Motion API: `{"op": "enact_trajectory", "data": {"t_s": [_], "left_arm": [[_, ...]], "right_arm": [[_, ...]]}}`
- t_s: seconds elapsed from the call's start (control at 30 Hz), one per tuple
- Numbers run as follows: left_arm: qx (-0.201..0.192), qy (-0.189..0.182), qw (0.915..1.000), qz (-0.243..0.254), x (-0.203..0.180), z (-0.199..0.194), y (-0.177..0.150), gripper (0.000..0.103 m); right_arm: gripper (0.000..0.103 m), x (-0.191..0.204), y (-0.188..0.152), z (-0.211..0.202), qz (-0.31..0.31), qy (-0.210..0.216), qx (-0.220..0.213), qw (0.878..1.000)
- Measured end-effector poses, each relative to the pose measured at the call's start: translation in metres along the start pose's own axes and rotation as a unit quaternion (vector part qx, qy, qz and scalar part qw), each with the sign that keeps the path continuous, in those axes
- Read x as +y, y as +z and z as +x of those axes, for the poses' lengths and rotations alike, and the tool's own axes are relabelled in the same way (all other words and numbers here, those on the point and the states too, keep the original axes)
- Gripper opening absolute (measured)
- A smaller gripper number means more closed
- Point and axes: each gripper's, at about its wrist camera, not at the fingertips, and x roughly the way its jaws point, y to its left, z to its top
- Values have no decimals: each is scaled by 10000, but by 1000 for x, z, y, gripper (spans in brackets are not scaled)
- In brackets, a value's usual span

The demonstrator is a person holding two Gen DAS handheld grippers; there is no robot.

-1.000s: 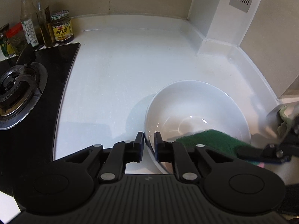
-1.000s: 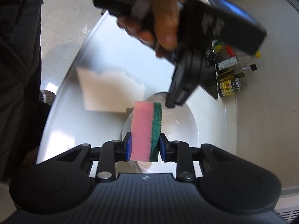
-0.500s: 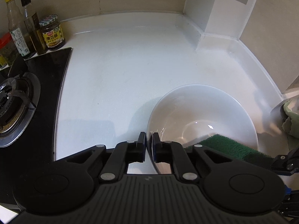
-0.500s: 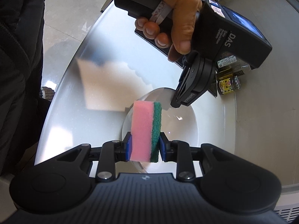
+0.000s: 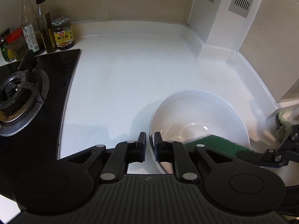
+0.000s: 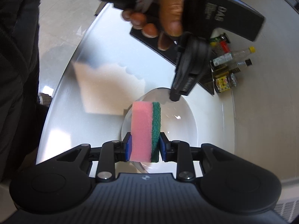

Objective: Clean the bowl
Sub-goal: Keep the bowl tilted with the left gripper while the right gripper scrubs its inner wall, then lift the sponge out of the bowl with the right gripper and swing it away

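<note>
A white bowl [image 5: 198, 115] sits on the white counter at the lower right of the left wrist view. My left gripper [image 5: 150, 140] is shut on the bowl's near rim. In the right wrist view the bowl [image 6: 179, 128] lies below my right gripper [image 6: 143, 145], which is shut on a pink sponge with a green scouring side [image 6: 145, 130], held over the bowl's rim. The sponge's green side [image 5: 214, 145] also shows in the left wrist view, at the bowl's near right edge. The left gripper [image 6: 175, 96] reaches the bowl's far rim in the right wrist view.
A black gas hob [image 5: 28, 93] fills the left side. Several bottles and jars [image 5: 46, 33] stand at the back left by the wall. A white column with vents [image 5: 224, 18] stands at the back right. A green cloth [image 5: 282, 119] lies at the right edge.
The left wrist view has shifted slightly, the bowl staying gripped at its rim. The sponge stays over the bowl with little movement.
</note>
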Motion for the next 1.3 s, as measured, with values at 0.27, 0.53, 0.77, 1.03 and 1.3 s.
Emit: {"op": "enact_trajectory", "data": {"t_s": [0.27, 0.53, 0.77, 1.03, 1.3], "left_arm": [[106, -73, 9991, 409, -5, 14, 10, 8], [223, -286, 9964, 761, -9, 30, 29, 7], [-25, -356, 9990, 278, 1, 23, 14, 14], [-101, -128, 9982, 580, -8, 13, 6, 14], [-42, -108, 9970, 762, -11, 14, 9, 12]], "right_arm": [[25, 0, 0, -1, 61, -91, 11, 9999], [25, 1, -3, -6, -172, -219, -8, 9996], [25, -51, -24, -37, 2642, -182, -667, 9620], [25, -113, -89, -47, 6028, -870, -263, 7927], [25, -123, -137, 0, 6970, -90, 163, 7169]]}}
